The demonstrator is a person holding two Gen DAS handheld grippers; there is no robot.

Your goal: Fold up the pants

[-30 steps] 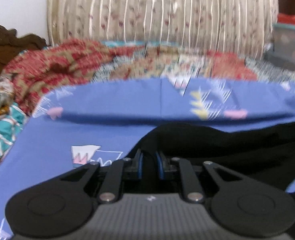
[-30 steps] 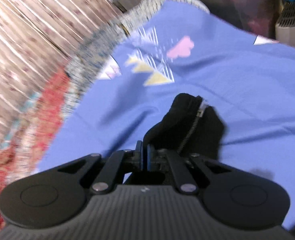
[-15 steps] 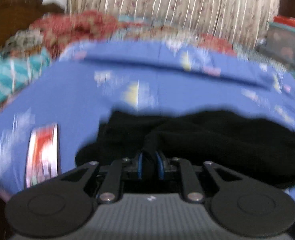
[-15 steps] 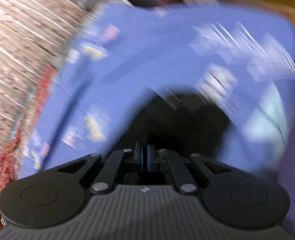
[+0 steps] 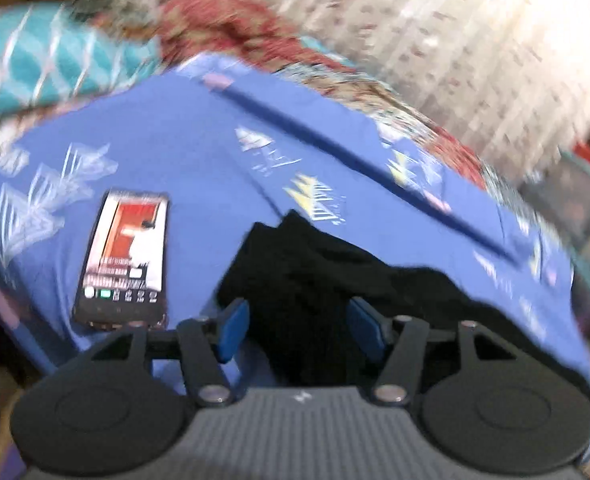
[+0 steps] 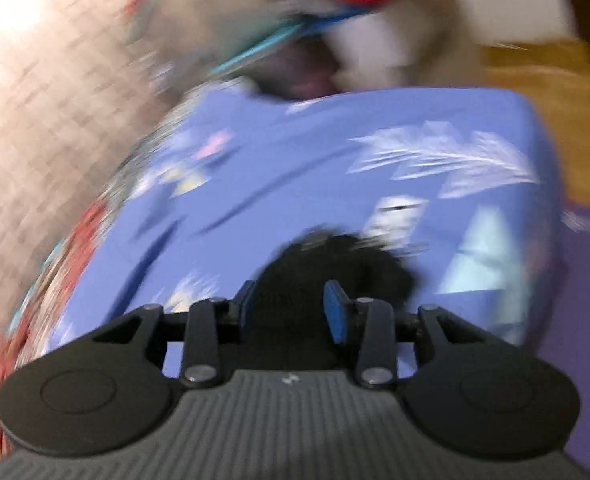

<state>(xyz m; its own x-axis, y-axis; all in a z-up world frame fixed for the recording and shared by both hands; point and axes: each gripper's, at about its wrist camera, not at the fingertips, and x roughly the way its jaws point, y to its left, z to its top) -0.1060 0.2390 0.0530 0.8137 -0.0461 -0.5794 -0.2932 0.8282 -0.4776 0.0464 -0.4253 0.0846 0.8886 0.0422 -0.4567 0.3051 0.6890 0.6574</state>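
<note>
The black pants lie bunched on the blue patterned bedsheet, stretching to the right in the left wrist view. My left gripper is open, its blue pads standing apart on either side of the black cloth. In the right wrist view another bunched part of the pants lies on the sheet. My right gripper is open too, with black cloth between its spread pads. Both views are blurred.
A phone with its screen lit lies on the sheet left of the pants, near the bed's front edge. Red and teal patterned bedding is piled at the far left. A pale flowered curtain hangs behind. Storage boxes stand right of the bed.
Both grippers were shut on the pants and have opened, letting the cloth go. Both have pulled back toward the bed's near edge, and the phone has come into the left view.
</note>
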